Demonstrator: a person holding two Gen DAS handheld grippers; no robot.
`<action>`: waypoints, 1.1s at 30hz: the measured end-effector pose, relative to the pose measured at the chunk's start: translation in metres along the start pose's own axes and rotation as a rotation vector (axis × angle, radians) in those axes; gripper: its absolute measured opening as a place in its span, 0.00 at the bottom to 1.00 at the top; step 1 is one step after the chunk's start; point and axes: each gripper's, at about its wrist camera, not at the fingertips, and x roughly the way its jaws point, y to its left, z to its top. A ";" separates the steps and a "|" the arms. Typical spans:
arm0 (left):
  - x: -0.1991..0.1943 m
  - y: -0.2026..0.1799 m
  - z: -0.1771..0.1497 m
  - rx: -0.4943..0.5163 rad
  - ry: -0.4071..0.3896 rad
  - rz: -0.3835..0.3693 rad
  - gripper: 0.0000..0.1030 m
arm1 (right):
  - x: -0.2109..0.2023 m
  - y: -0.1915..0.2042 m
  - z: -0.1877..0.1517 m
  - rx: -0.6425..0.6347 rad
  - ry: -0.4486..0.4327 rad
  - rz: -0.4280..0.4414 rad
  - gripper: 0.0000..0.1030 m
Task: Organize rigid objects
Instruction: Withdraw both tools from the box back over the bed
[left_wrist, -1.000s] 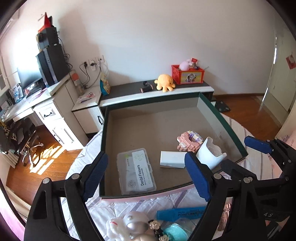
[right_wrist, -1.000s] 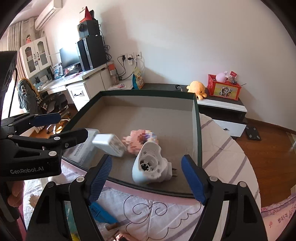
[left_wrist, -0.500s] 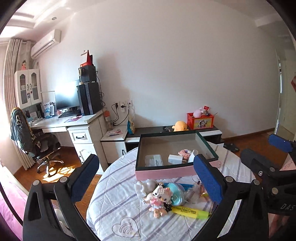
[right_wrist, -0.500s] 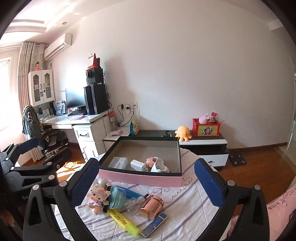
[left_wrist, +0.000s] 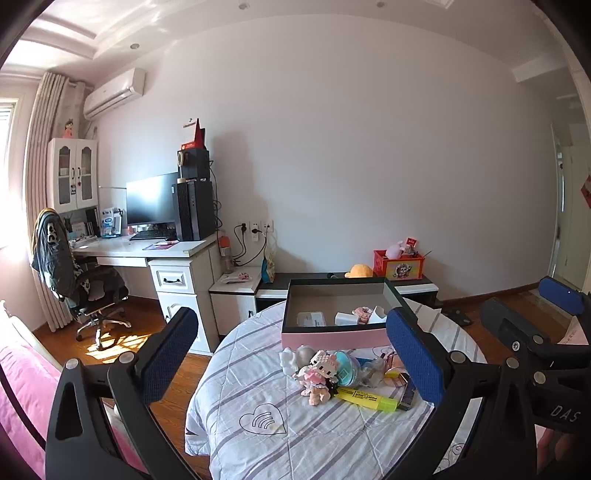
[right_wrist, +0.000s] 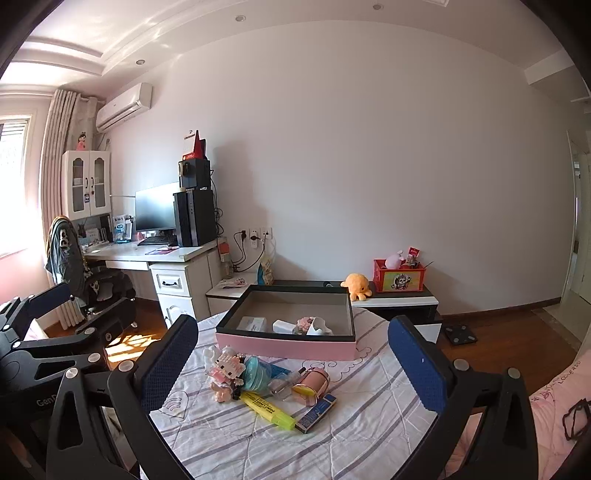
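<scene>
A pink box with a dark rim stands at the far side of the round table. In it lie a clear flosser case, a white adapter, a pink block figure and a white cup-like piece. In front of the box is a pile: a block doll, a teal round thing, a yellow highlighter, a rose-gold cylinder and a blue pen box. My left gripper and right gripper hang open and empty, well back from the pile.
The table's striped cloth drops off at the near left edge. Behind stand a white desk with a monitor, an office chair and a low cabinet with an orange plush and a red box. Pink bedding lies at the left.
Both grippers have drawn back from just over the box and risen, so the whole table and pile now show. Both pairs of jaws stand wider than a second ago.
</scene>
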 end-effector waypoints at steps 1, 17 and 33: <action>-0.003 0.000 0.000 -0.002 -0.007 0.002 1.00 | -0.003 0.001 0.000 -0.001 -0.005 0.000 1.00; -0.011 0.000 0.000 -0.006 -0.023 0.006 1.00 | -0.013 0.001 -0.001 -0.014 -0.021 -0.006 1.00; 0.062 -0.012 -0.039 0.017 0.174 -0.038 1.00 | 0.041 -0.019 -0.036 0.013 0.136 -0.013 1.00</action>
